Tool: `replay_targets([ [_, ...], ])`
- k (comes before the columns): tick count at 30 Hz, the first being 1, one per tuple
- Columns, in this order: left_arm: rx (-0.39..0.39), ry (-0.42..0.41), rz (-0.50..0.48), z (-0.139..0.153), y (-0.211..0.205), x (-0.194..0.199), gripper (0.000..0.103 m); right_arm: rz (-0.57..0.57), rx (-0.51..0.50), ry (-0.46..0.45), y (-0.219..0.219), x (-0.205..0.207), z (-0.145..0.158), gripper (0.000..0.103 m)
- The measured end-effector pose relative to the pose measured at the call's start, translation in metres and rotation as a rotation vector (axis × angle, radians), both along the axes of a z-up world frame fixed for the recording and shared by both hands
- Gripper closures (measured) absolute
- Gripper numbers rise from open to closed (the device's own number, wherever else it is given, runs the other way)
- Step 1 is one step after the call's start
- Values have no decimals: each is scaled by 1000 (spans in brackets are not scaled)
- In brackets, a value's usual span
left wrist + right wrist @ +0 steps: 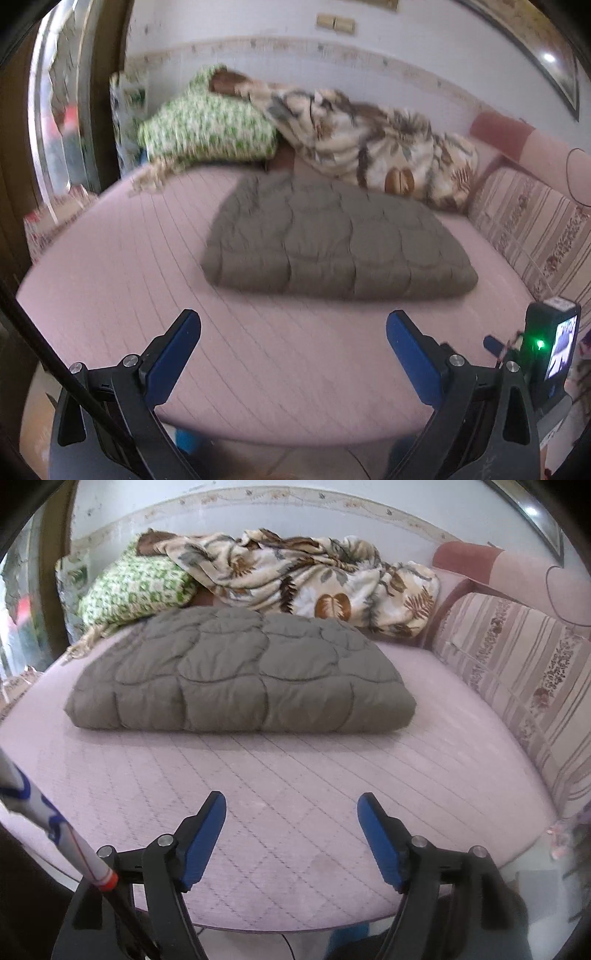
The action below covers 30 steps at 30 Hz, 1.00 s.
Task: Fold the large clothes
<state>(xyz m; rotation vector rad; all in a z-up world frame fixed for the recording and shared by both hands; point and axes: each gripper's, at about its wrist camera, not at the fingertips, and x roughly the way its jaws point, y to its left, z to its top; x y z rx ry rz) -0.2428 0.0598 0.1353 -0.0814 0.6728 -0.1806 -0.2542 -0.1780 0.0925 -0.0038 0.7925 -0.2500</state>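
A grey-brown quilted garment (332, 236) lies folded into a thick rectangle in the middle of the pink mattress (147, 295). In the right wrist view the same folded garment (240, 679) sits past the fingers on the pink mattress (295, 794). My left gripper (293, 325) hangs over the near part of the mattress, short of the garment, its blue pads wide apart and empty. My right gripper (291, 806) is likewise open above bare mattress, nothing between its fingers. The other gripper's body (550, 350) with a green light shows at the right edge of the left wrist view.
A leaf-patterned blanket (314, 579) and a green-and-white pillow (136, 587) are heaped along the far wall. A striped floral backrest (517, 672) bounds the mattress on the right. A cable (74, 387) crosses the lower left. The mattress edge drops to the floor under both grippers.
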Motion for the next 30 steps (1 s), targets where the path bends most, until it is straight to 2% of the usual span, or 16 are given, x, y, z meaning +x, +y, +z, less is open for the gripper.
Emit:
replay_targets([
  [3, -14, 56, 21, -15, 2, 9, 3, -23, -11, 21, -2, 3, -5, 25],
  [16, 97, 113, 92, -39, -8, 31, 3, -9, -6, 50, -1, 14, -15, 24],
  [22, 131, 130, 82, -48, -15, 36, 3, -11, 3, 75, -3, 19, -22, 24],
  [30, 191, 112, 87, -51, -24, 35, 3, -1, 10, 93, -2, 23, -25, 24],
])
